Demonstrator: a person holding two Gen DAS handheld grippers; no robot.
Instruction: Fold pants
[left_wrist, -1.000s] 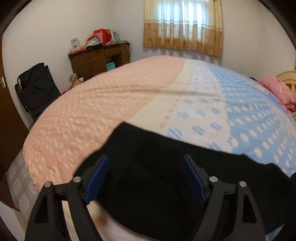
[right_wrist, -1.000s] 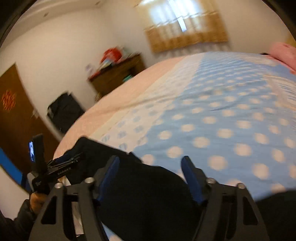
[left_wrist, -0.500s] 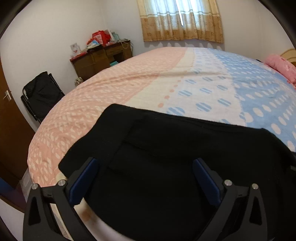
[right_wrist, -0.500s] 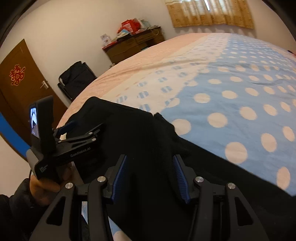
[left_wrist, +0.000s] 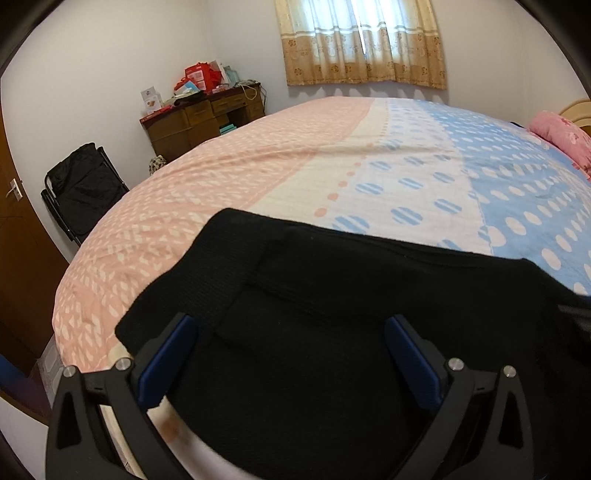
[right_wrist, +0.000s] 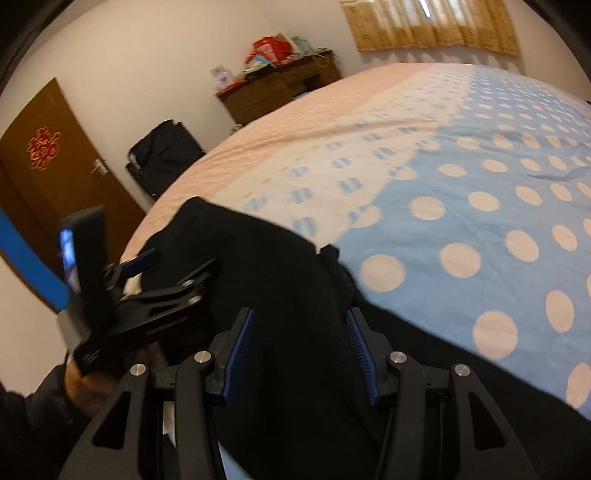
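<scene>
Black pants (left_wrist: 332, 288) lie at the near edge of the bed (left_wrist: 258, 173), their ribbed waistband toward the pink side. My left gripper (left_wrist: 291, 332) is open wide just above the pants, its blue pads on either side of the waistband area. In the right wrist view the pants (right_wrist: 266, 266) bunch up between my right gripper's (right_wrist: 299, 332) blue pads, which stand partly open around a raised fold of the cloth. The left gripper (right_wrist: 147, 284) shows at the left of that view, over the pants' edge.
The bedspread is pink at left, cream in the middle and blue with dots (right_wrist: 480, 221) at right. A pink pillow (left_wrist: 561, 136) lies at far right. A wooden desk (left_wrist: 199, 118), a black folding chair (left_wrist: 81, 192) and a brown door (right_wrist: 48, 162) stand beyond the bed.
Both grippers came down closer over the pants. The right gripper's jaws narrowed around a fold of cloth. The left gripper stayed open and shifted slightly.
</scene>
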